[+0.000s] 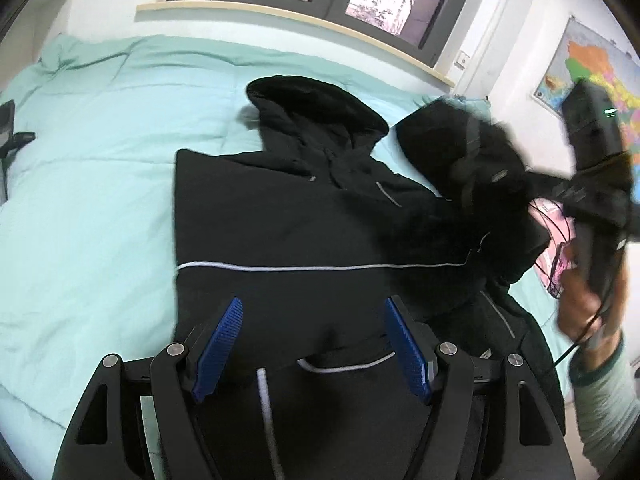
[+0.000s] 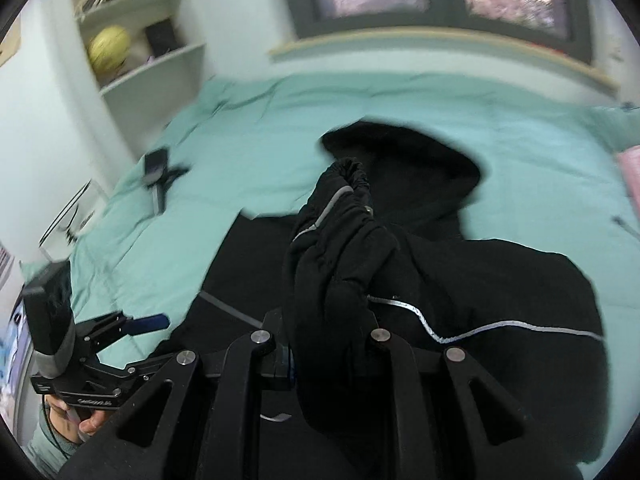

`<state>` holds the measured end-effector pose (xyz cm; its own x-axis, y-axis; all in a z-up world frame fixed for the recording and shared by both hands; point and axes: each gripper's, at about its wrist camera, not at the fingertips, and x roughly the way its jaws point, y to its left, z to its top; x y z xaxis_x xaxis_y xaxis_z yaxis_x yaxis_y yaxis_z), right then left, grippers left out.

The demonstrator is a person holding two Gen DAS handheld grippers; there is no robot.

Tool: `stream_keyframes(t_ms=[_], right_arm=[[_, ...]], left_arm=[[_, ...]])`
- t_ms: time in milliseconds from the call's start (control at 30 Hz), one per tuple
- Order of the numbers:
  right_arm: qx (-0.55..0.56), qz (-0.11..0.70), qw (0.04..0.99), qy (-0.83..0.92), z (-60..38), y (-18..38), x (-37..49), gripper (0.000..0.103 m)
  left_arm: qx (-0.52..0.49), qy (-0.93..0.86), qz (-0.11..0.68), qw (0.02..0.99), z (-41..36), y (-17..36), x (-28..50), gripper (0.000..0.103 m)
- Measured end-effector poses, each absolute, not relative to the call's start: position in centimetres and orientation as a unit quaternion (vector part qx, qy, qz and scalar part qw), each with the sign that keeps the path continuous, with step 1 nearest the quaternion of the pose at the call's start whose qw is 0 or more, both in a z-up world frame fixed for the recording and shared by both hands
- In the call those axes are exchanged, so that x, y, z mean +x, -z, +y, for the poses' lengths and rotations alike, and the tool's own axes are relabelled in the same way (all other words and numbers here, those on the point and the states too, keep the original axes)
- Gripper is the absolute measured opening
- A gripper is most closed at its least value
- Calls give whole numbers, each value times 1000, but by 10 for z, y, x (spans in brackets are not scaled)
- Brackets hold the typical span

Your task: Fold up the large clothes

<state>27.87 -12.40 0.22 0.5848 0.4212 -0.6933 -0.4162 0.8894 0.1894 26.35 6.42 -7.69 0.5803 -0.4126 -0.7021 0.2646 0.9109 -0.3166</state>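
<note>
A black hooded jacket with thin grey piping lies spread on the teal bed cover, its hood toward the window. My left gripper hovers over the jacket's lower part, open, with nothing between its blue pads. In the right wrist view my right gripper is shut on the jacket's sleeve. The sleeve hangs bunched over the jacket body and hides the fingertips. The left gripper's blue pad shows at lower left, over the bed.
A phone on a small tripod stands on the bed at the far left. Corner shelves with a yellow ball rise behind it. A window ledge borders the bed's far side. A map hangs on the right wall, and something pink lies at the bed's right edge.
</note>
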Motion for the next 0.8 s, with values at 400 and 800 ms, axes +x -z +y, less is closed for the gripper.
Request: stream_keyframes(t_ms=[400, 800], right_arm=[[-4, 470, 842, -266, -42, 125, 311, 50], [7, 379, 909, -173, -206, 29, 261, 64]], left_arm=[[-114, 227, 429, 867, 89, 96, 277, 74], [-175, 258, 488, 815, 37, 114, 343, 74]])
